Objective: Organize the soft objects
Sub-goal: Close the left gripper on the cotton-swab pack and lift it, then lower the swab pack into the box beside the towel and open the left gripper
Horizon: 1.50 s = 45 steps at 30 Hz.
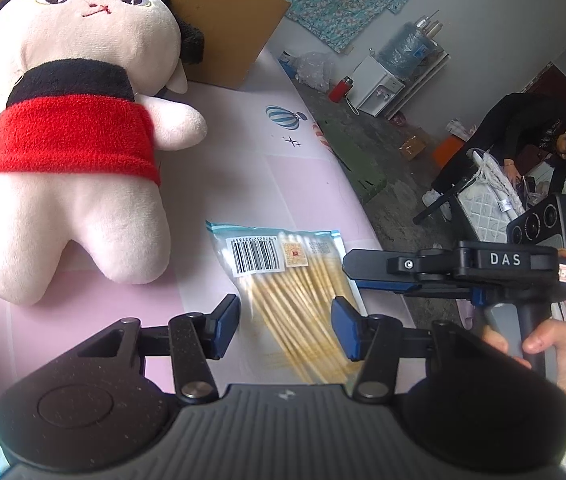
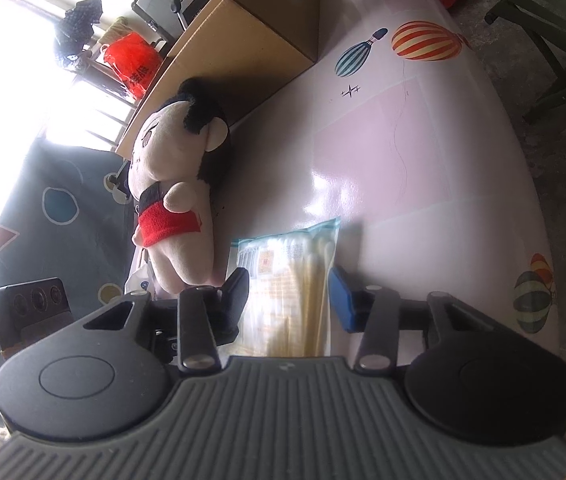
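Left wrist view: lower centre, the left gripper [image 1: 285, 322] straddles a clear crinkly bag of cotton swabs [image 1: 283, 276] lying flat on a glossy pink tablecloth [image 1: 303, 176]; its blue pads stand clear, released. At right, the right gripper [image 1: 353, 274] reaches the bag's edge. Right wrist view shows that gripper [image 2: 289, 298] half-closed around the bag, pads not visibly pressing. Judged risk: the slick film could slip or buckle, spilling thin stiff sticks. Upper left, the fuzzy plush doll [image 1: 71, 152], rounded and squashy, lies against the rigid cardboard box [image 1: 227, 12].
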Motion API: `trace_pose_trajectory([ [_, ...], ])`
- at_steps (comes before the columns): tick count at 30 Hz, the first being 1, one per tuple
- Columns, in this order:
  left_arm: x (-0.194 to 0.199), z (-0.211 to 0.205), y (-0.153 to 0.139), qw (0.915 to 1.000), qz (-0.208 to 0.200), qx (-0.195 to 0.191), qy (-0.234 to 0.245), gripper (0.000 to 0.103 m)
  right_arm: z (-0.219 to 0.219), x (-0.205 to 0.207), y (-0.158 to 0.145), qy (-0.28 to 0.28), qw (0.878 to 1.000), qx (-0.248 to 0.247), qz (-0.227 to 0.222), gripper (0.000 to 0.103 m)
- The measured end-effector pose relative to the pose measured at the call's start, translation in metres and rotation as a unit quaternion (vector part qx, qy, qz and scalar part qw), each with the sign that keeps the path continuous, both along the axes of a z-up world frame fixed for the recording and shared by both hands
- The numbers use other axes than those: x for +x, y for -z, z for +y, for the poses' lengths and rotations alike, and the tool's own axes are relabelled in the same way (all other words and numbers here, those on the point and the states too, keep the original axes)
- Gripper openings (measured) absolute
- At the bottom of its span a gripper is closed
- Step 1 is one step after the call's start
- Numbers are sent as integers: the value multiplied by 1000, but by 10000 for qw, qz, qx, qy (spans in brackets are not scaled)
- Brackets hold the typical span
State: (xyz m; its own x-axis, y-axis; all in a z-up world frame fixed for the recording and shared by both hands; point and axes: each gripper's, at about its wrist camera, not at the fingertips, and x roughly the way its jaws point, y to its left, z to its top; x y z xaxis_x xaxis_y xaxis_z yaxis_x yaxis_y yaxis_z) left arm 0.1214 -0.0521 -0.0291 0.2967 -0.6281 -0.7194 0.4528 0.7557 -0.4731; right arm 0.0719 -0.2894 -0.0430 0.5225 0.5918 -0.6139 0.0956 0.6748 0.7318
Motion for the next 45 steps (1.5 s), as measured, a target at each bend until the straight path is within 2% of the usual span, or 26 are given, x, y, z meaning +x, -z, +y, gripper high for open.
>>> trace_pose_trajectory([
  [5, 5, 4, 3, 9996, 203, -191, -79, 45, -1, -1, 7, -45, 9996, 251, -105, 37],
  [8, 7, 6, 4, 9994, 248, -234, -81, 45, -9, -2, 16, 58, 9983, 579, -18, 36],
  [12, 9, 8, 4, 9992, 290, -230, -119, 44, -14, 1, 19, 80, 9972, 740, 117, 36],
  [14, 11, 10, 4, 9987, 384, -282, -175, 41, -15, 4, 19, 79, 9965, 807, 204, 39],
  [18, 17, 13, 5, 9981, 459, -292, -301, 38, -13, 9, 17, 88, 9953, 914, 320, 53],
  [21, 19, 12, 7, 9981, 407, -284, -361, 33, -5, 12, 11, 15, 9966, 773, 282, 63],
  [23, 21, 11, 9, 9982, 378, -301, -352, 19, -1, 12, 7, 94, 9974, 631, 320, 64],
  [24, 22, 10, 10, 9984, 341, -284, -360, 15, 2, 13, 5, 129, 9979, 544, 335, 63],
  [26, 23, 7, 12, 9985, 308, -248, -371, 9, 9, 12, -2, 152, 9994, 80, 304, 48],
  [27, 24, 6, 13, 9987, 283, -173, -398, 8, 13, 12, -4, 149, 9993, -197, 280, 29],
  [28, 24, 7, 15, 9984, 312, -165, -439, 5, 17, 12, -4, 150, 9986, -440, 237, 17],
  [29, 25, 9, 16, 9979, 370, -226, -477, 5, 17, 11, -3, 205, 9983, -497, 243, 14],
  [31, 24, 12, 19, 9969, 425, -283, -595, 4, 15, 9, -1, 362, 9981, -418, 278, 11],
  [33, 22, 9, 16, 9971, 379, -170, -630, 3, 18, 6, -5, 343, 9976, -575, 190, 10],
  [37, 8, 0, -4, 9989, -155, 106, -431, 3, 19, -5, -23, 333, 9971, -681, -99, 10],
  [41, 0, 6, -34, 9986, -341, -35, -410, 3, 19, -12, -62, 309, 9957, -680, -544, 10],
  [45, -2, 11, -83, 9955, -820, -112, -465, 3, 28, 6, -115, 196, 9887, -900, -1182, 10],
])
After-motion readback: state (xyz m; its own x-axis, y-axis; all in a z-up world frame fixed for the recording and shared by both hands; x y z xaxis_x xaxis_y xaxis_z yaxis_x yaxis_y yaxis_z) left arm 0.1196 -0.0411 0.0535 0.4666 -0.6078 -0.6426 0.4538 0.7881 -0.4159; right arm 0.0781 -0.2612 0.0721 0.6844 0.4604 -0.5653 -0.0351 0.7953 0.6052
